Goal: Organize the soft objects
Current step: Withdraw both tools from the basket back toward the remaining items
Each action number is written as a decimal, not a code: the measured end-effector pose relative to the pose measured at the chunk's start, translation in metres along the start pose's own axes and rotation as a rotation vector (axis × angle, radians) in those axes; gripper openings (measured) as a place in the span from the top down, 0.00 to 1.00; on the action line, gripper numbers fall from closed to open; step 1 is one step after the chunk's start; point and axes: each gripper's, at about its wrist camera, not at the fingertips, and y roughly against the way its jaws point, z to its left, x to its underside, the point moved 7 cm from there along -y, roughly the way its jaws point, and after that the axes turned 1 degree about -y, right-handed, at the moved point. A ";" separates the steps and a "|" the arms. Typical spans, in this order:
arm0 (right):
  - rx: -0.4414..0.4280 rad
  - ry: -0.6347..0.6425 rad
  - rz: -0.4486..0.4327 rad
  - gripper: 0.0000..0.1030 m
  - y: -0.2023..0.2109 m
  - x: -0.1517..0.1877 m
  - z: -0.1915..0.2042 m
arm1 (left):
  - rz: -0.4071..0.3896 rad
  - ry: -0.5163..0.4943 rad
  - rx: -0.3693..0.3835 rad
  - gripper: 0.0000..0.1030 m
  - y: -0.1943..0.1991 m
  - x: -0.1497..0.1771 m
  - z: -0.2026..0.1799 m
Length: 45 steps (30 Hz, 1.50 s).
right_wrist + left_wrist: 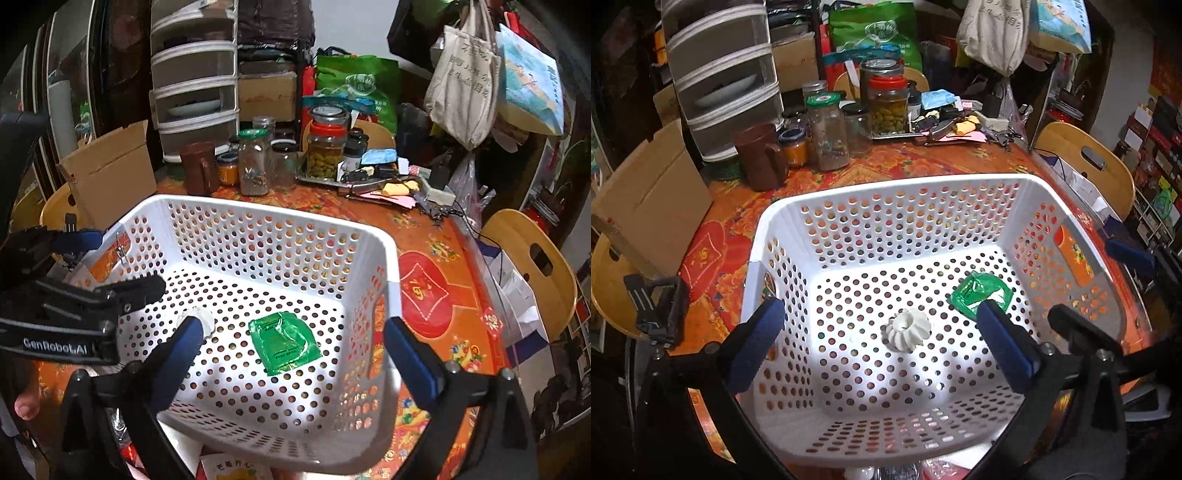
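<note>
Now, perforated white plastic basket w/ ribbed white piece, crinkly green packet, both grippers' fingers released.

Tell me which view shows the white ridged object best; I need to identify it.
The left wrist view: the white ridged object lies fully visible on the basket floor. In the right wrist view, a blue finger pad hides most of it.

One white basket, one white ribbed toy, one green packet (crumpled)
</note>
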 end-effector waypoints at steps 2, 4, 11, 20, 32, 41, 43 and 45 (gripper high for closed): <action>0.000 -0.006 -0.018 0.00 0.007 0.000 -0.001 | -0.015 -0.010 -0.010 0.00 0.009 0.002 -0.002; -0.005 -0.010 -0.033 0.00 0.015 0.001 -0.001 | -0.034 -0.020 -0.020 0.00 0.019 0.004 -0.004; -0.003 -0.007 -0.075 0.00 0.043 0.008 0.000 | -0.122 -0.008 -0.010 0.00 0.065 0.020 -0.004; -0.015 0.008 -0.127 0.00 0.083 0.036 0.009 | -0.173 -0.022 -0.005 0.00 0.116 0.071 -0.003; -0.065 -0.027 -0.069 0.00 0.092 0.111 0.012 | -0.139 0.068 0.049 0.00 0.127 0.171 -0.003; -0.110 -0.067 0.052 0.00 0.053 0.164 0.016 | -0.038 0.050 0.080 0.00 0.088 0.234 -0.042; -0.106 -0.066 0.061 0.00 0.047 0.169 0.015 | -0.029 0.042 0.081 0.00 0.082 0.243 -0.051; -0.113 -0.066 0.071 0.00 0.040 0.174 0.015 | -0.011 0.027 0.086 0.00 0.074 0.246 -0.063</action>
